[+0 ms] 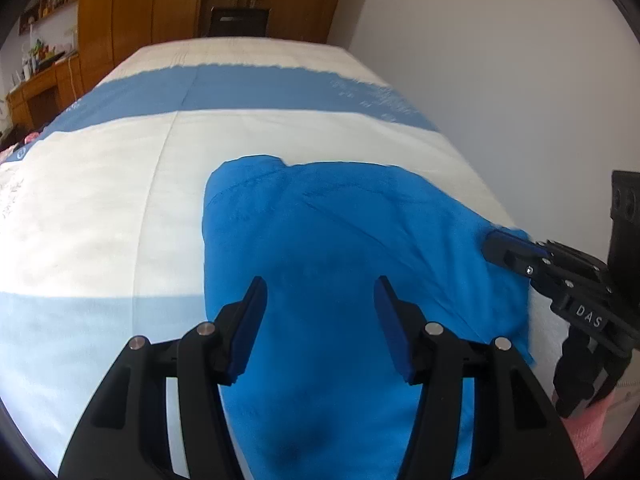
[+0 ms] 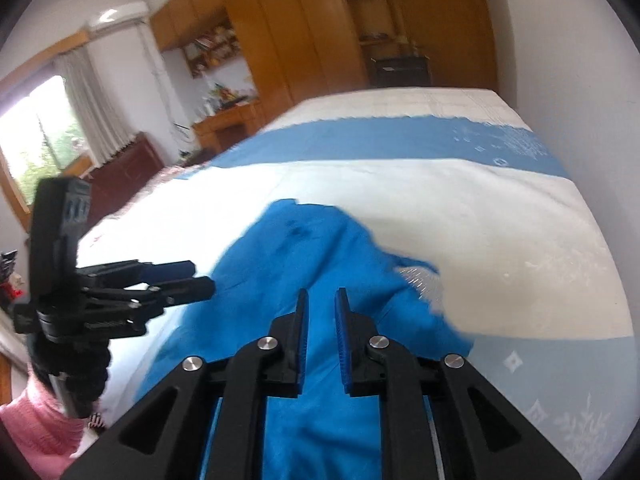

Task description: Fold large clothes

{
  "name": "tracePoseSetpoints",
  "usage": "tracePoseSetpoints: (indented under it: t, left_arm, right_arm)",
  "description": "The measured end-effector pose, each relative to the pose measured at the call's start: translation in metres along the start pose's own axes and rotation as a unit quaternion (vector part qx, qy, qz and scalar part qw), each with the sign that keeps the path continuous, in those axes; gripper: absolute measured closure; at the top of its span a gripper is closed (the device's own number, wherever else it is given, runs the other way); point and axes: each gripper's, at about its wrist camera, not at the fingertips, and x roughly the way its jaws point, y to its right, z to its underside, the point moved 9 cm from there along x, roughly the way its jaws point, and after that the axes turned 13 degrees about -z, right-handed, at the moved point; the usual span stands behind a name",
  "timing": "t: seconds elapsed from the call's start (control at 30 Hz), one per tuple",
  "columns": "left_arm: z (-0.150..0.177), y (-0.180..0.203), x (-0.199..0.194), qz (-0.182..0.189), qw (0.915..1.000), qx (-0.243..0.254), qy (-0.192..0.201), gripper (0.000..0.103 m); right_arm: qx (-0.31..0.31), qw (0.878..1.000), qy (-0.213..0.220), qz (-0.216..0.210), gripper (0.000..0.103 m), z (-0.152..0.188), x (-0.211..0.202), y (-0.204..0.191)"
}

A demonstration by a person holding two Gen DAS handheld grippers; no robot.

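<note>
The blue garment point(image 1: 340, 248) lies on the bed point(image 1: 120, 200), its long axis running away from me toward the far end, directly under both tools. My left gripper point(image 1: 320, 320) hovers above the near middle of the cloth, jaws parted with nothing between them. My right gripper point(image 2: 322, 332) is almost closed, a narrow gap empty of cloth, over the right side. I judge the right one nearer an edge to seize.
</note>
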Motion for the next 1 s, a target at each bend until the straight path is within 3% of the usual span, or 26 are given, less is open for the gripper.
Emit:
tracePoseSetpoints:
  t: [0.13, 0.3, 0.5, 0.77, 0.87, 0.93, 1.0]
  left_arm:
    - [-0.002, -0.001, 0.037, 0.014, 0.9988, -0.003, -0.046, 0.047]
    - [0.001, -0.001, 0.059, 0.031, 0.9969, 0.000, -0.072, 0.045]
    - [0.004, 0.001, 0.075, 0.014, 0.9972, 0.009, -0.073, 0.045]
    - [-0.002, 0.004, 0.079, -0.003, 0.9977, 0.004, -0.067, 0.046]
    - [-0.001, 0.000, 0.062, -0.015, 0.9986, -0.004, -0.050, 0.046]
    - [0.003, -0.006, 0.047, -0.014, 0.9990, -0.012, -0.041, 0.047]
    - [0.007, -0.015, 0.030, -0.021, 0.9994, -0.014, -0.025, 0.043]
  right_arm:
    - [0.035, 0.999, -0.022, 0.011, 0.092, 0.005, 0.022, 0.030]
    - [0.074, 0.996, -0.042, 0.009, 0.095, 0.019, 0.045, 0.053]
    - [0.098, 0.995, -0.031, -0.013, 0.096, 0.034, 0.058, 0.061]
    - [0.098, 0.995, -0.020, -0.008, 0.096, 0.032, 0.056, 0.059]
    - [0.094, 0.995, -0.005, -0.017, 0.089, 0.026, 0.041, 0.051]
    - [0.083, 0.996, 0.012, -0.022, 0.073, 0.022, 0.024, 0.041]
    - [0.071, 0.997, 0.026, -0.014, 0.063, 0.020, 0.006, 0.032]
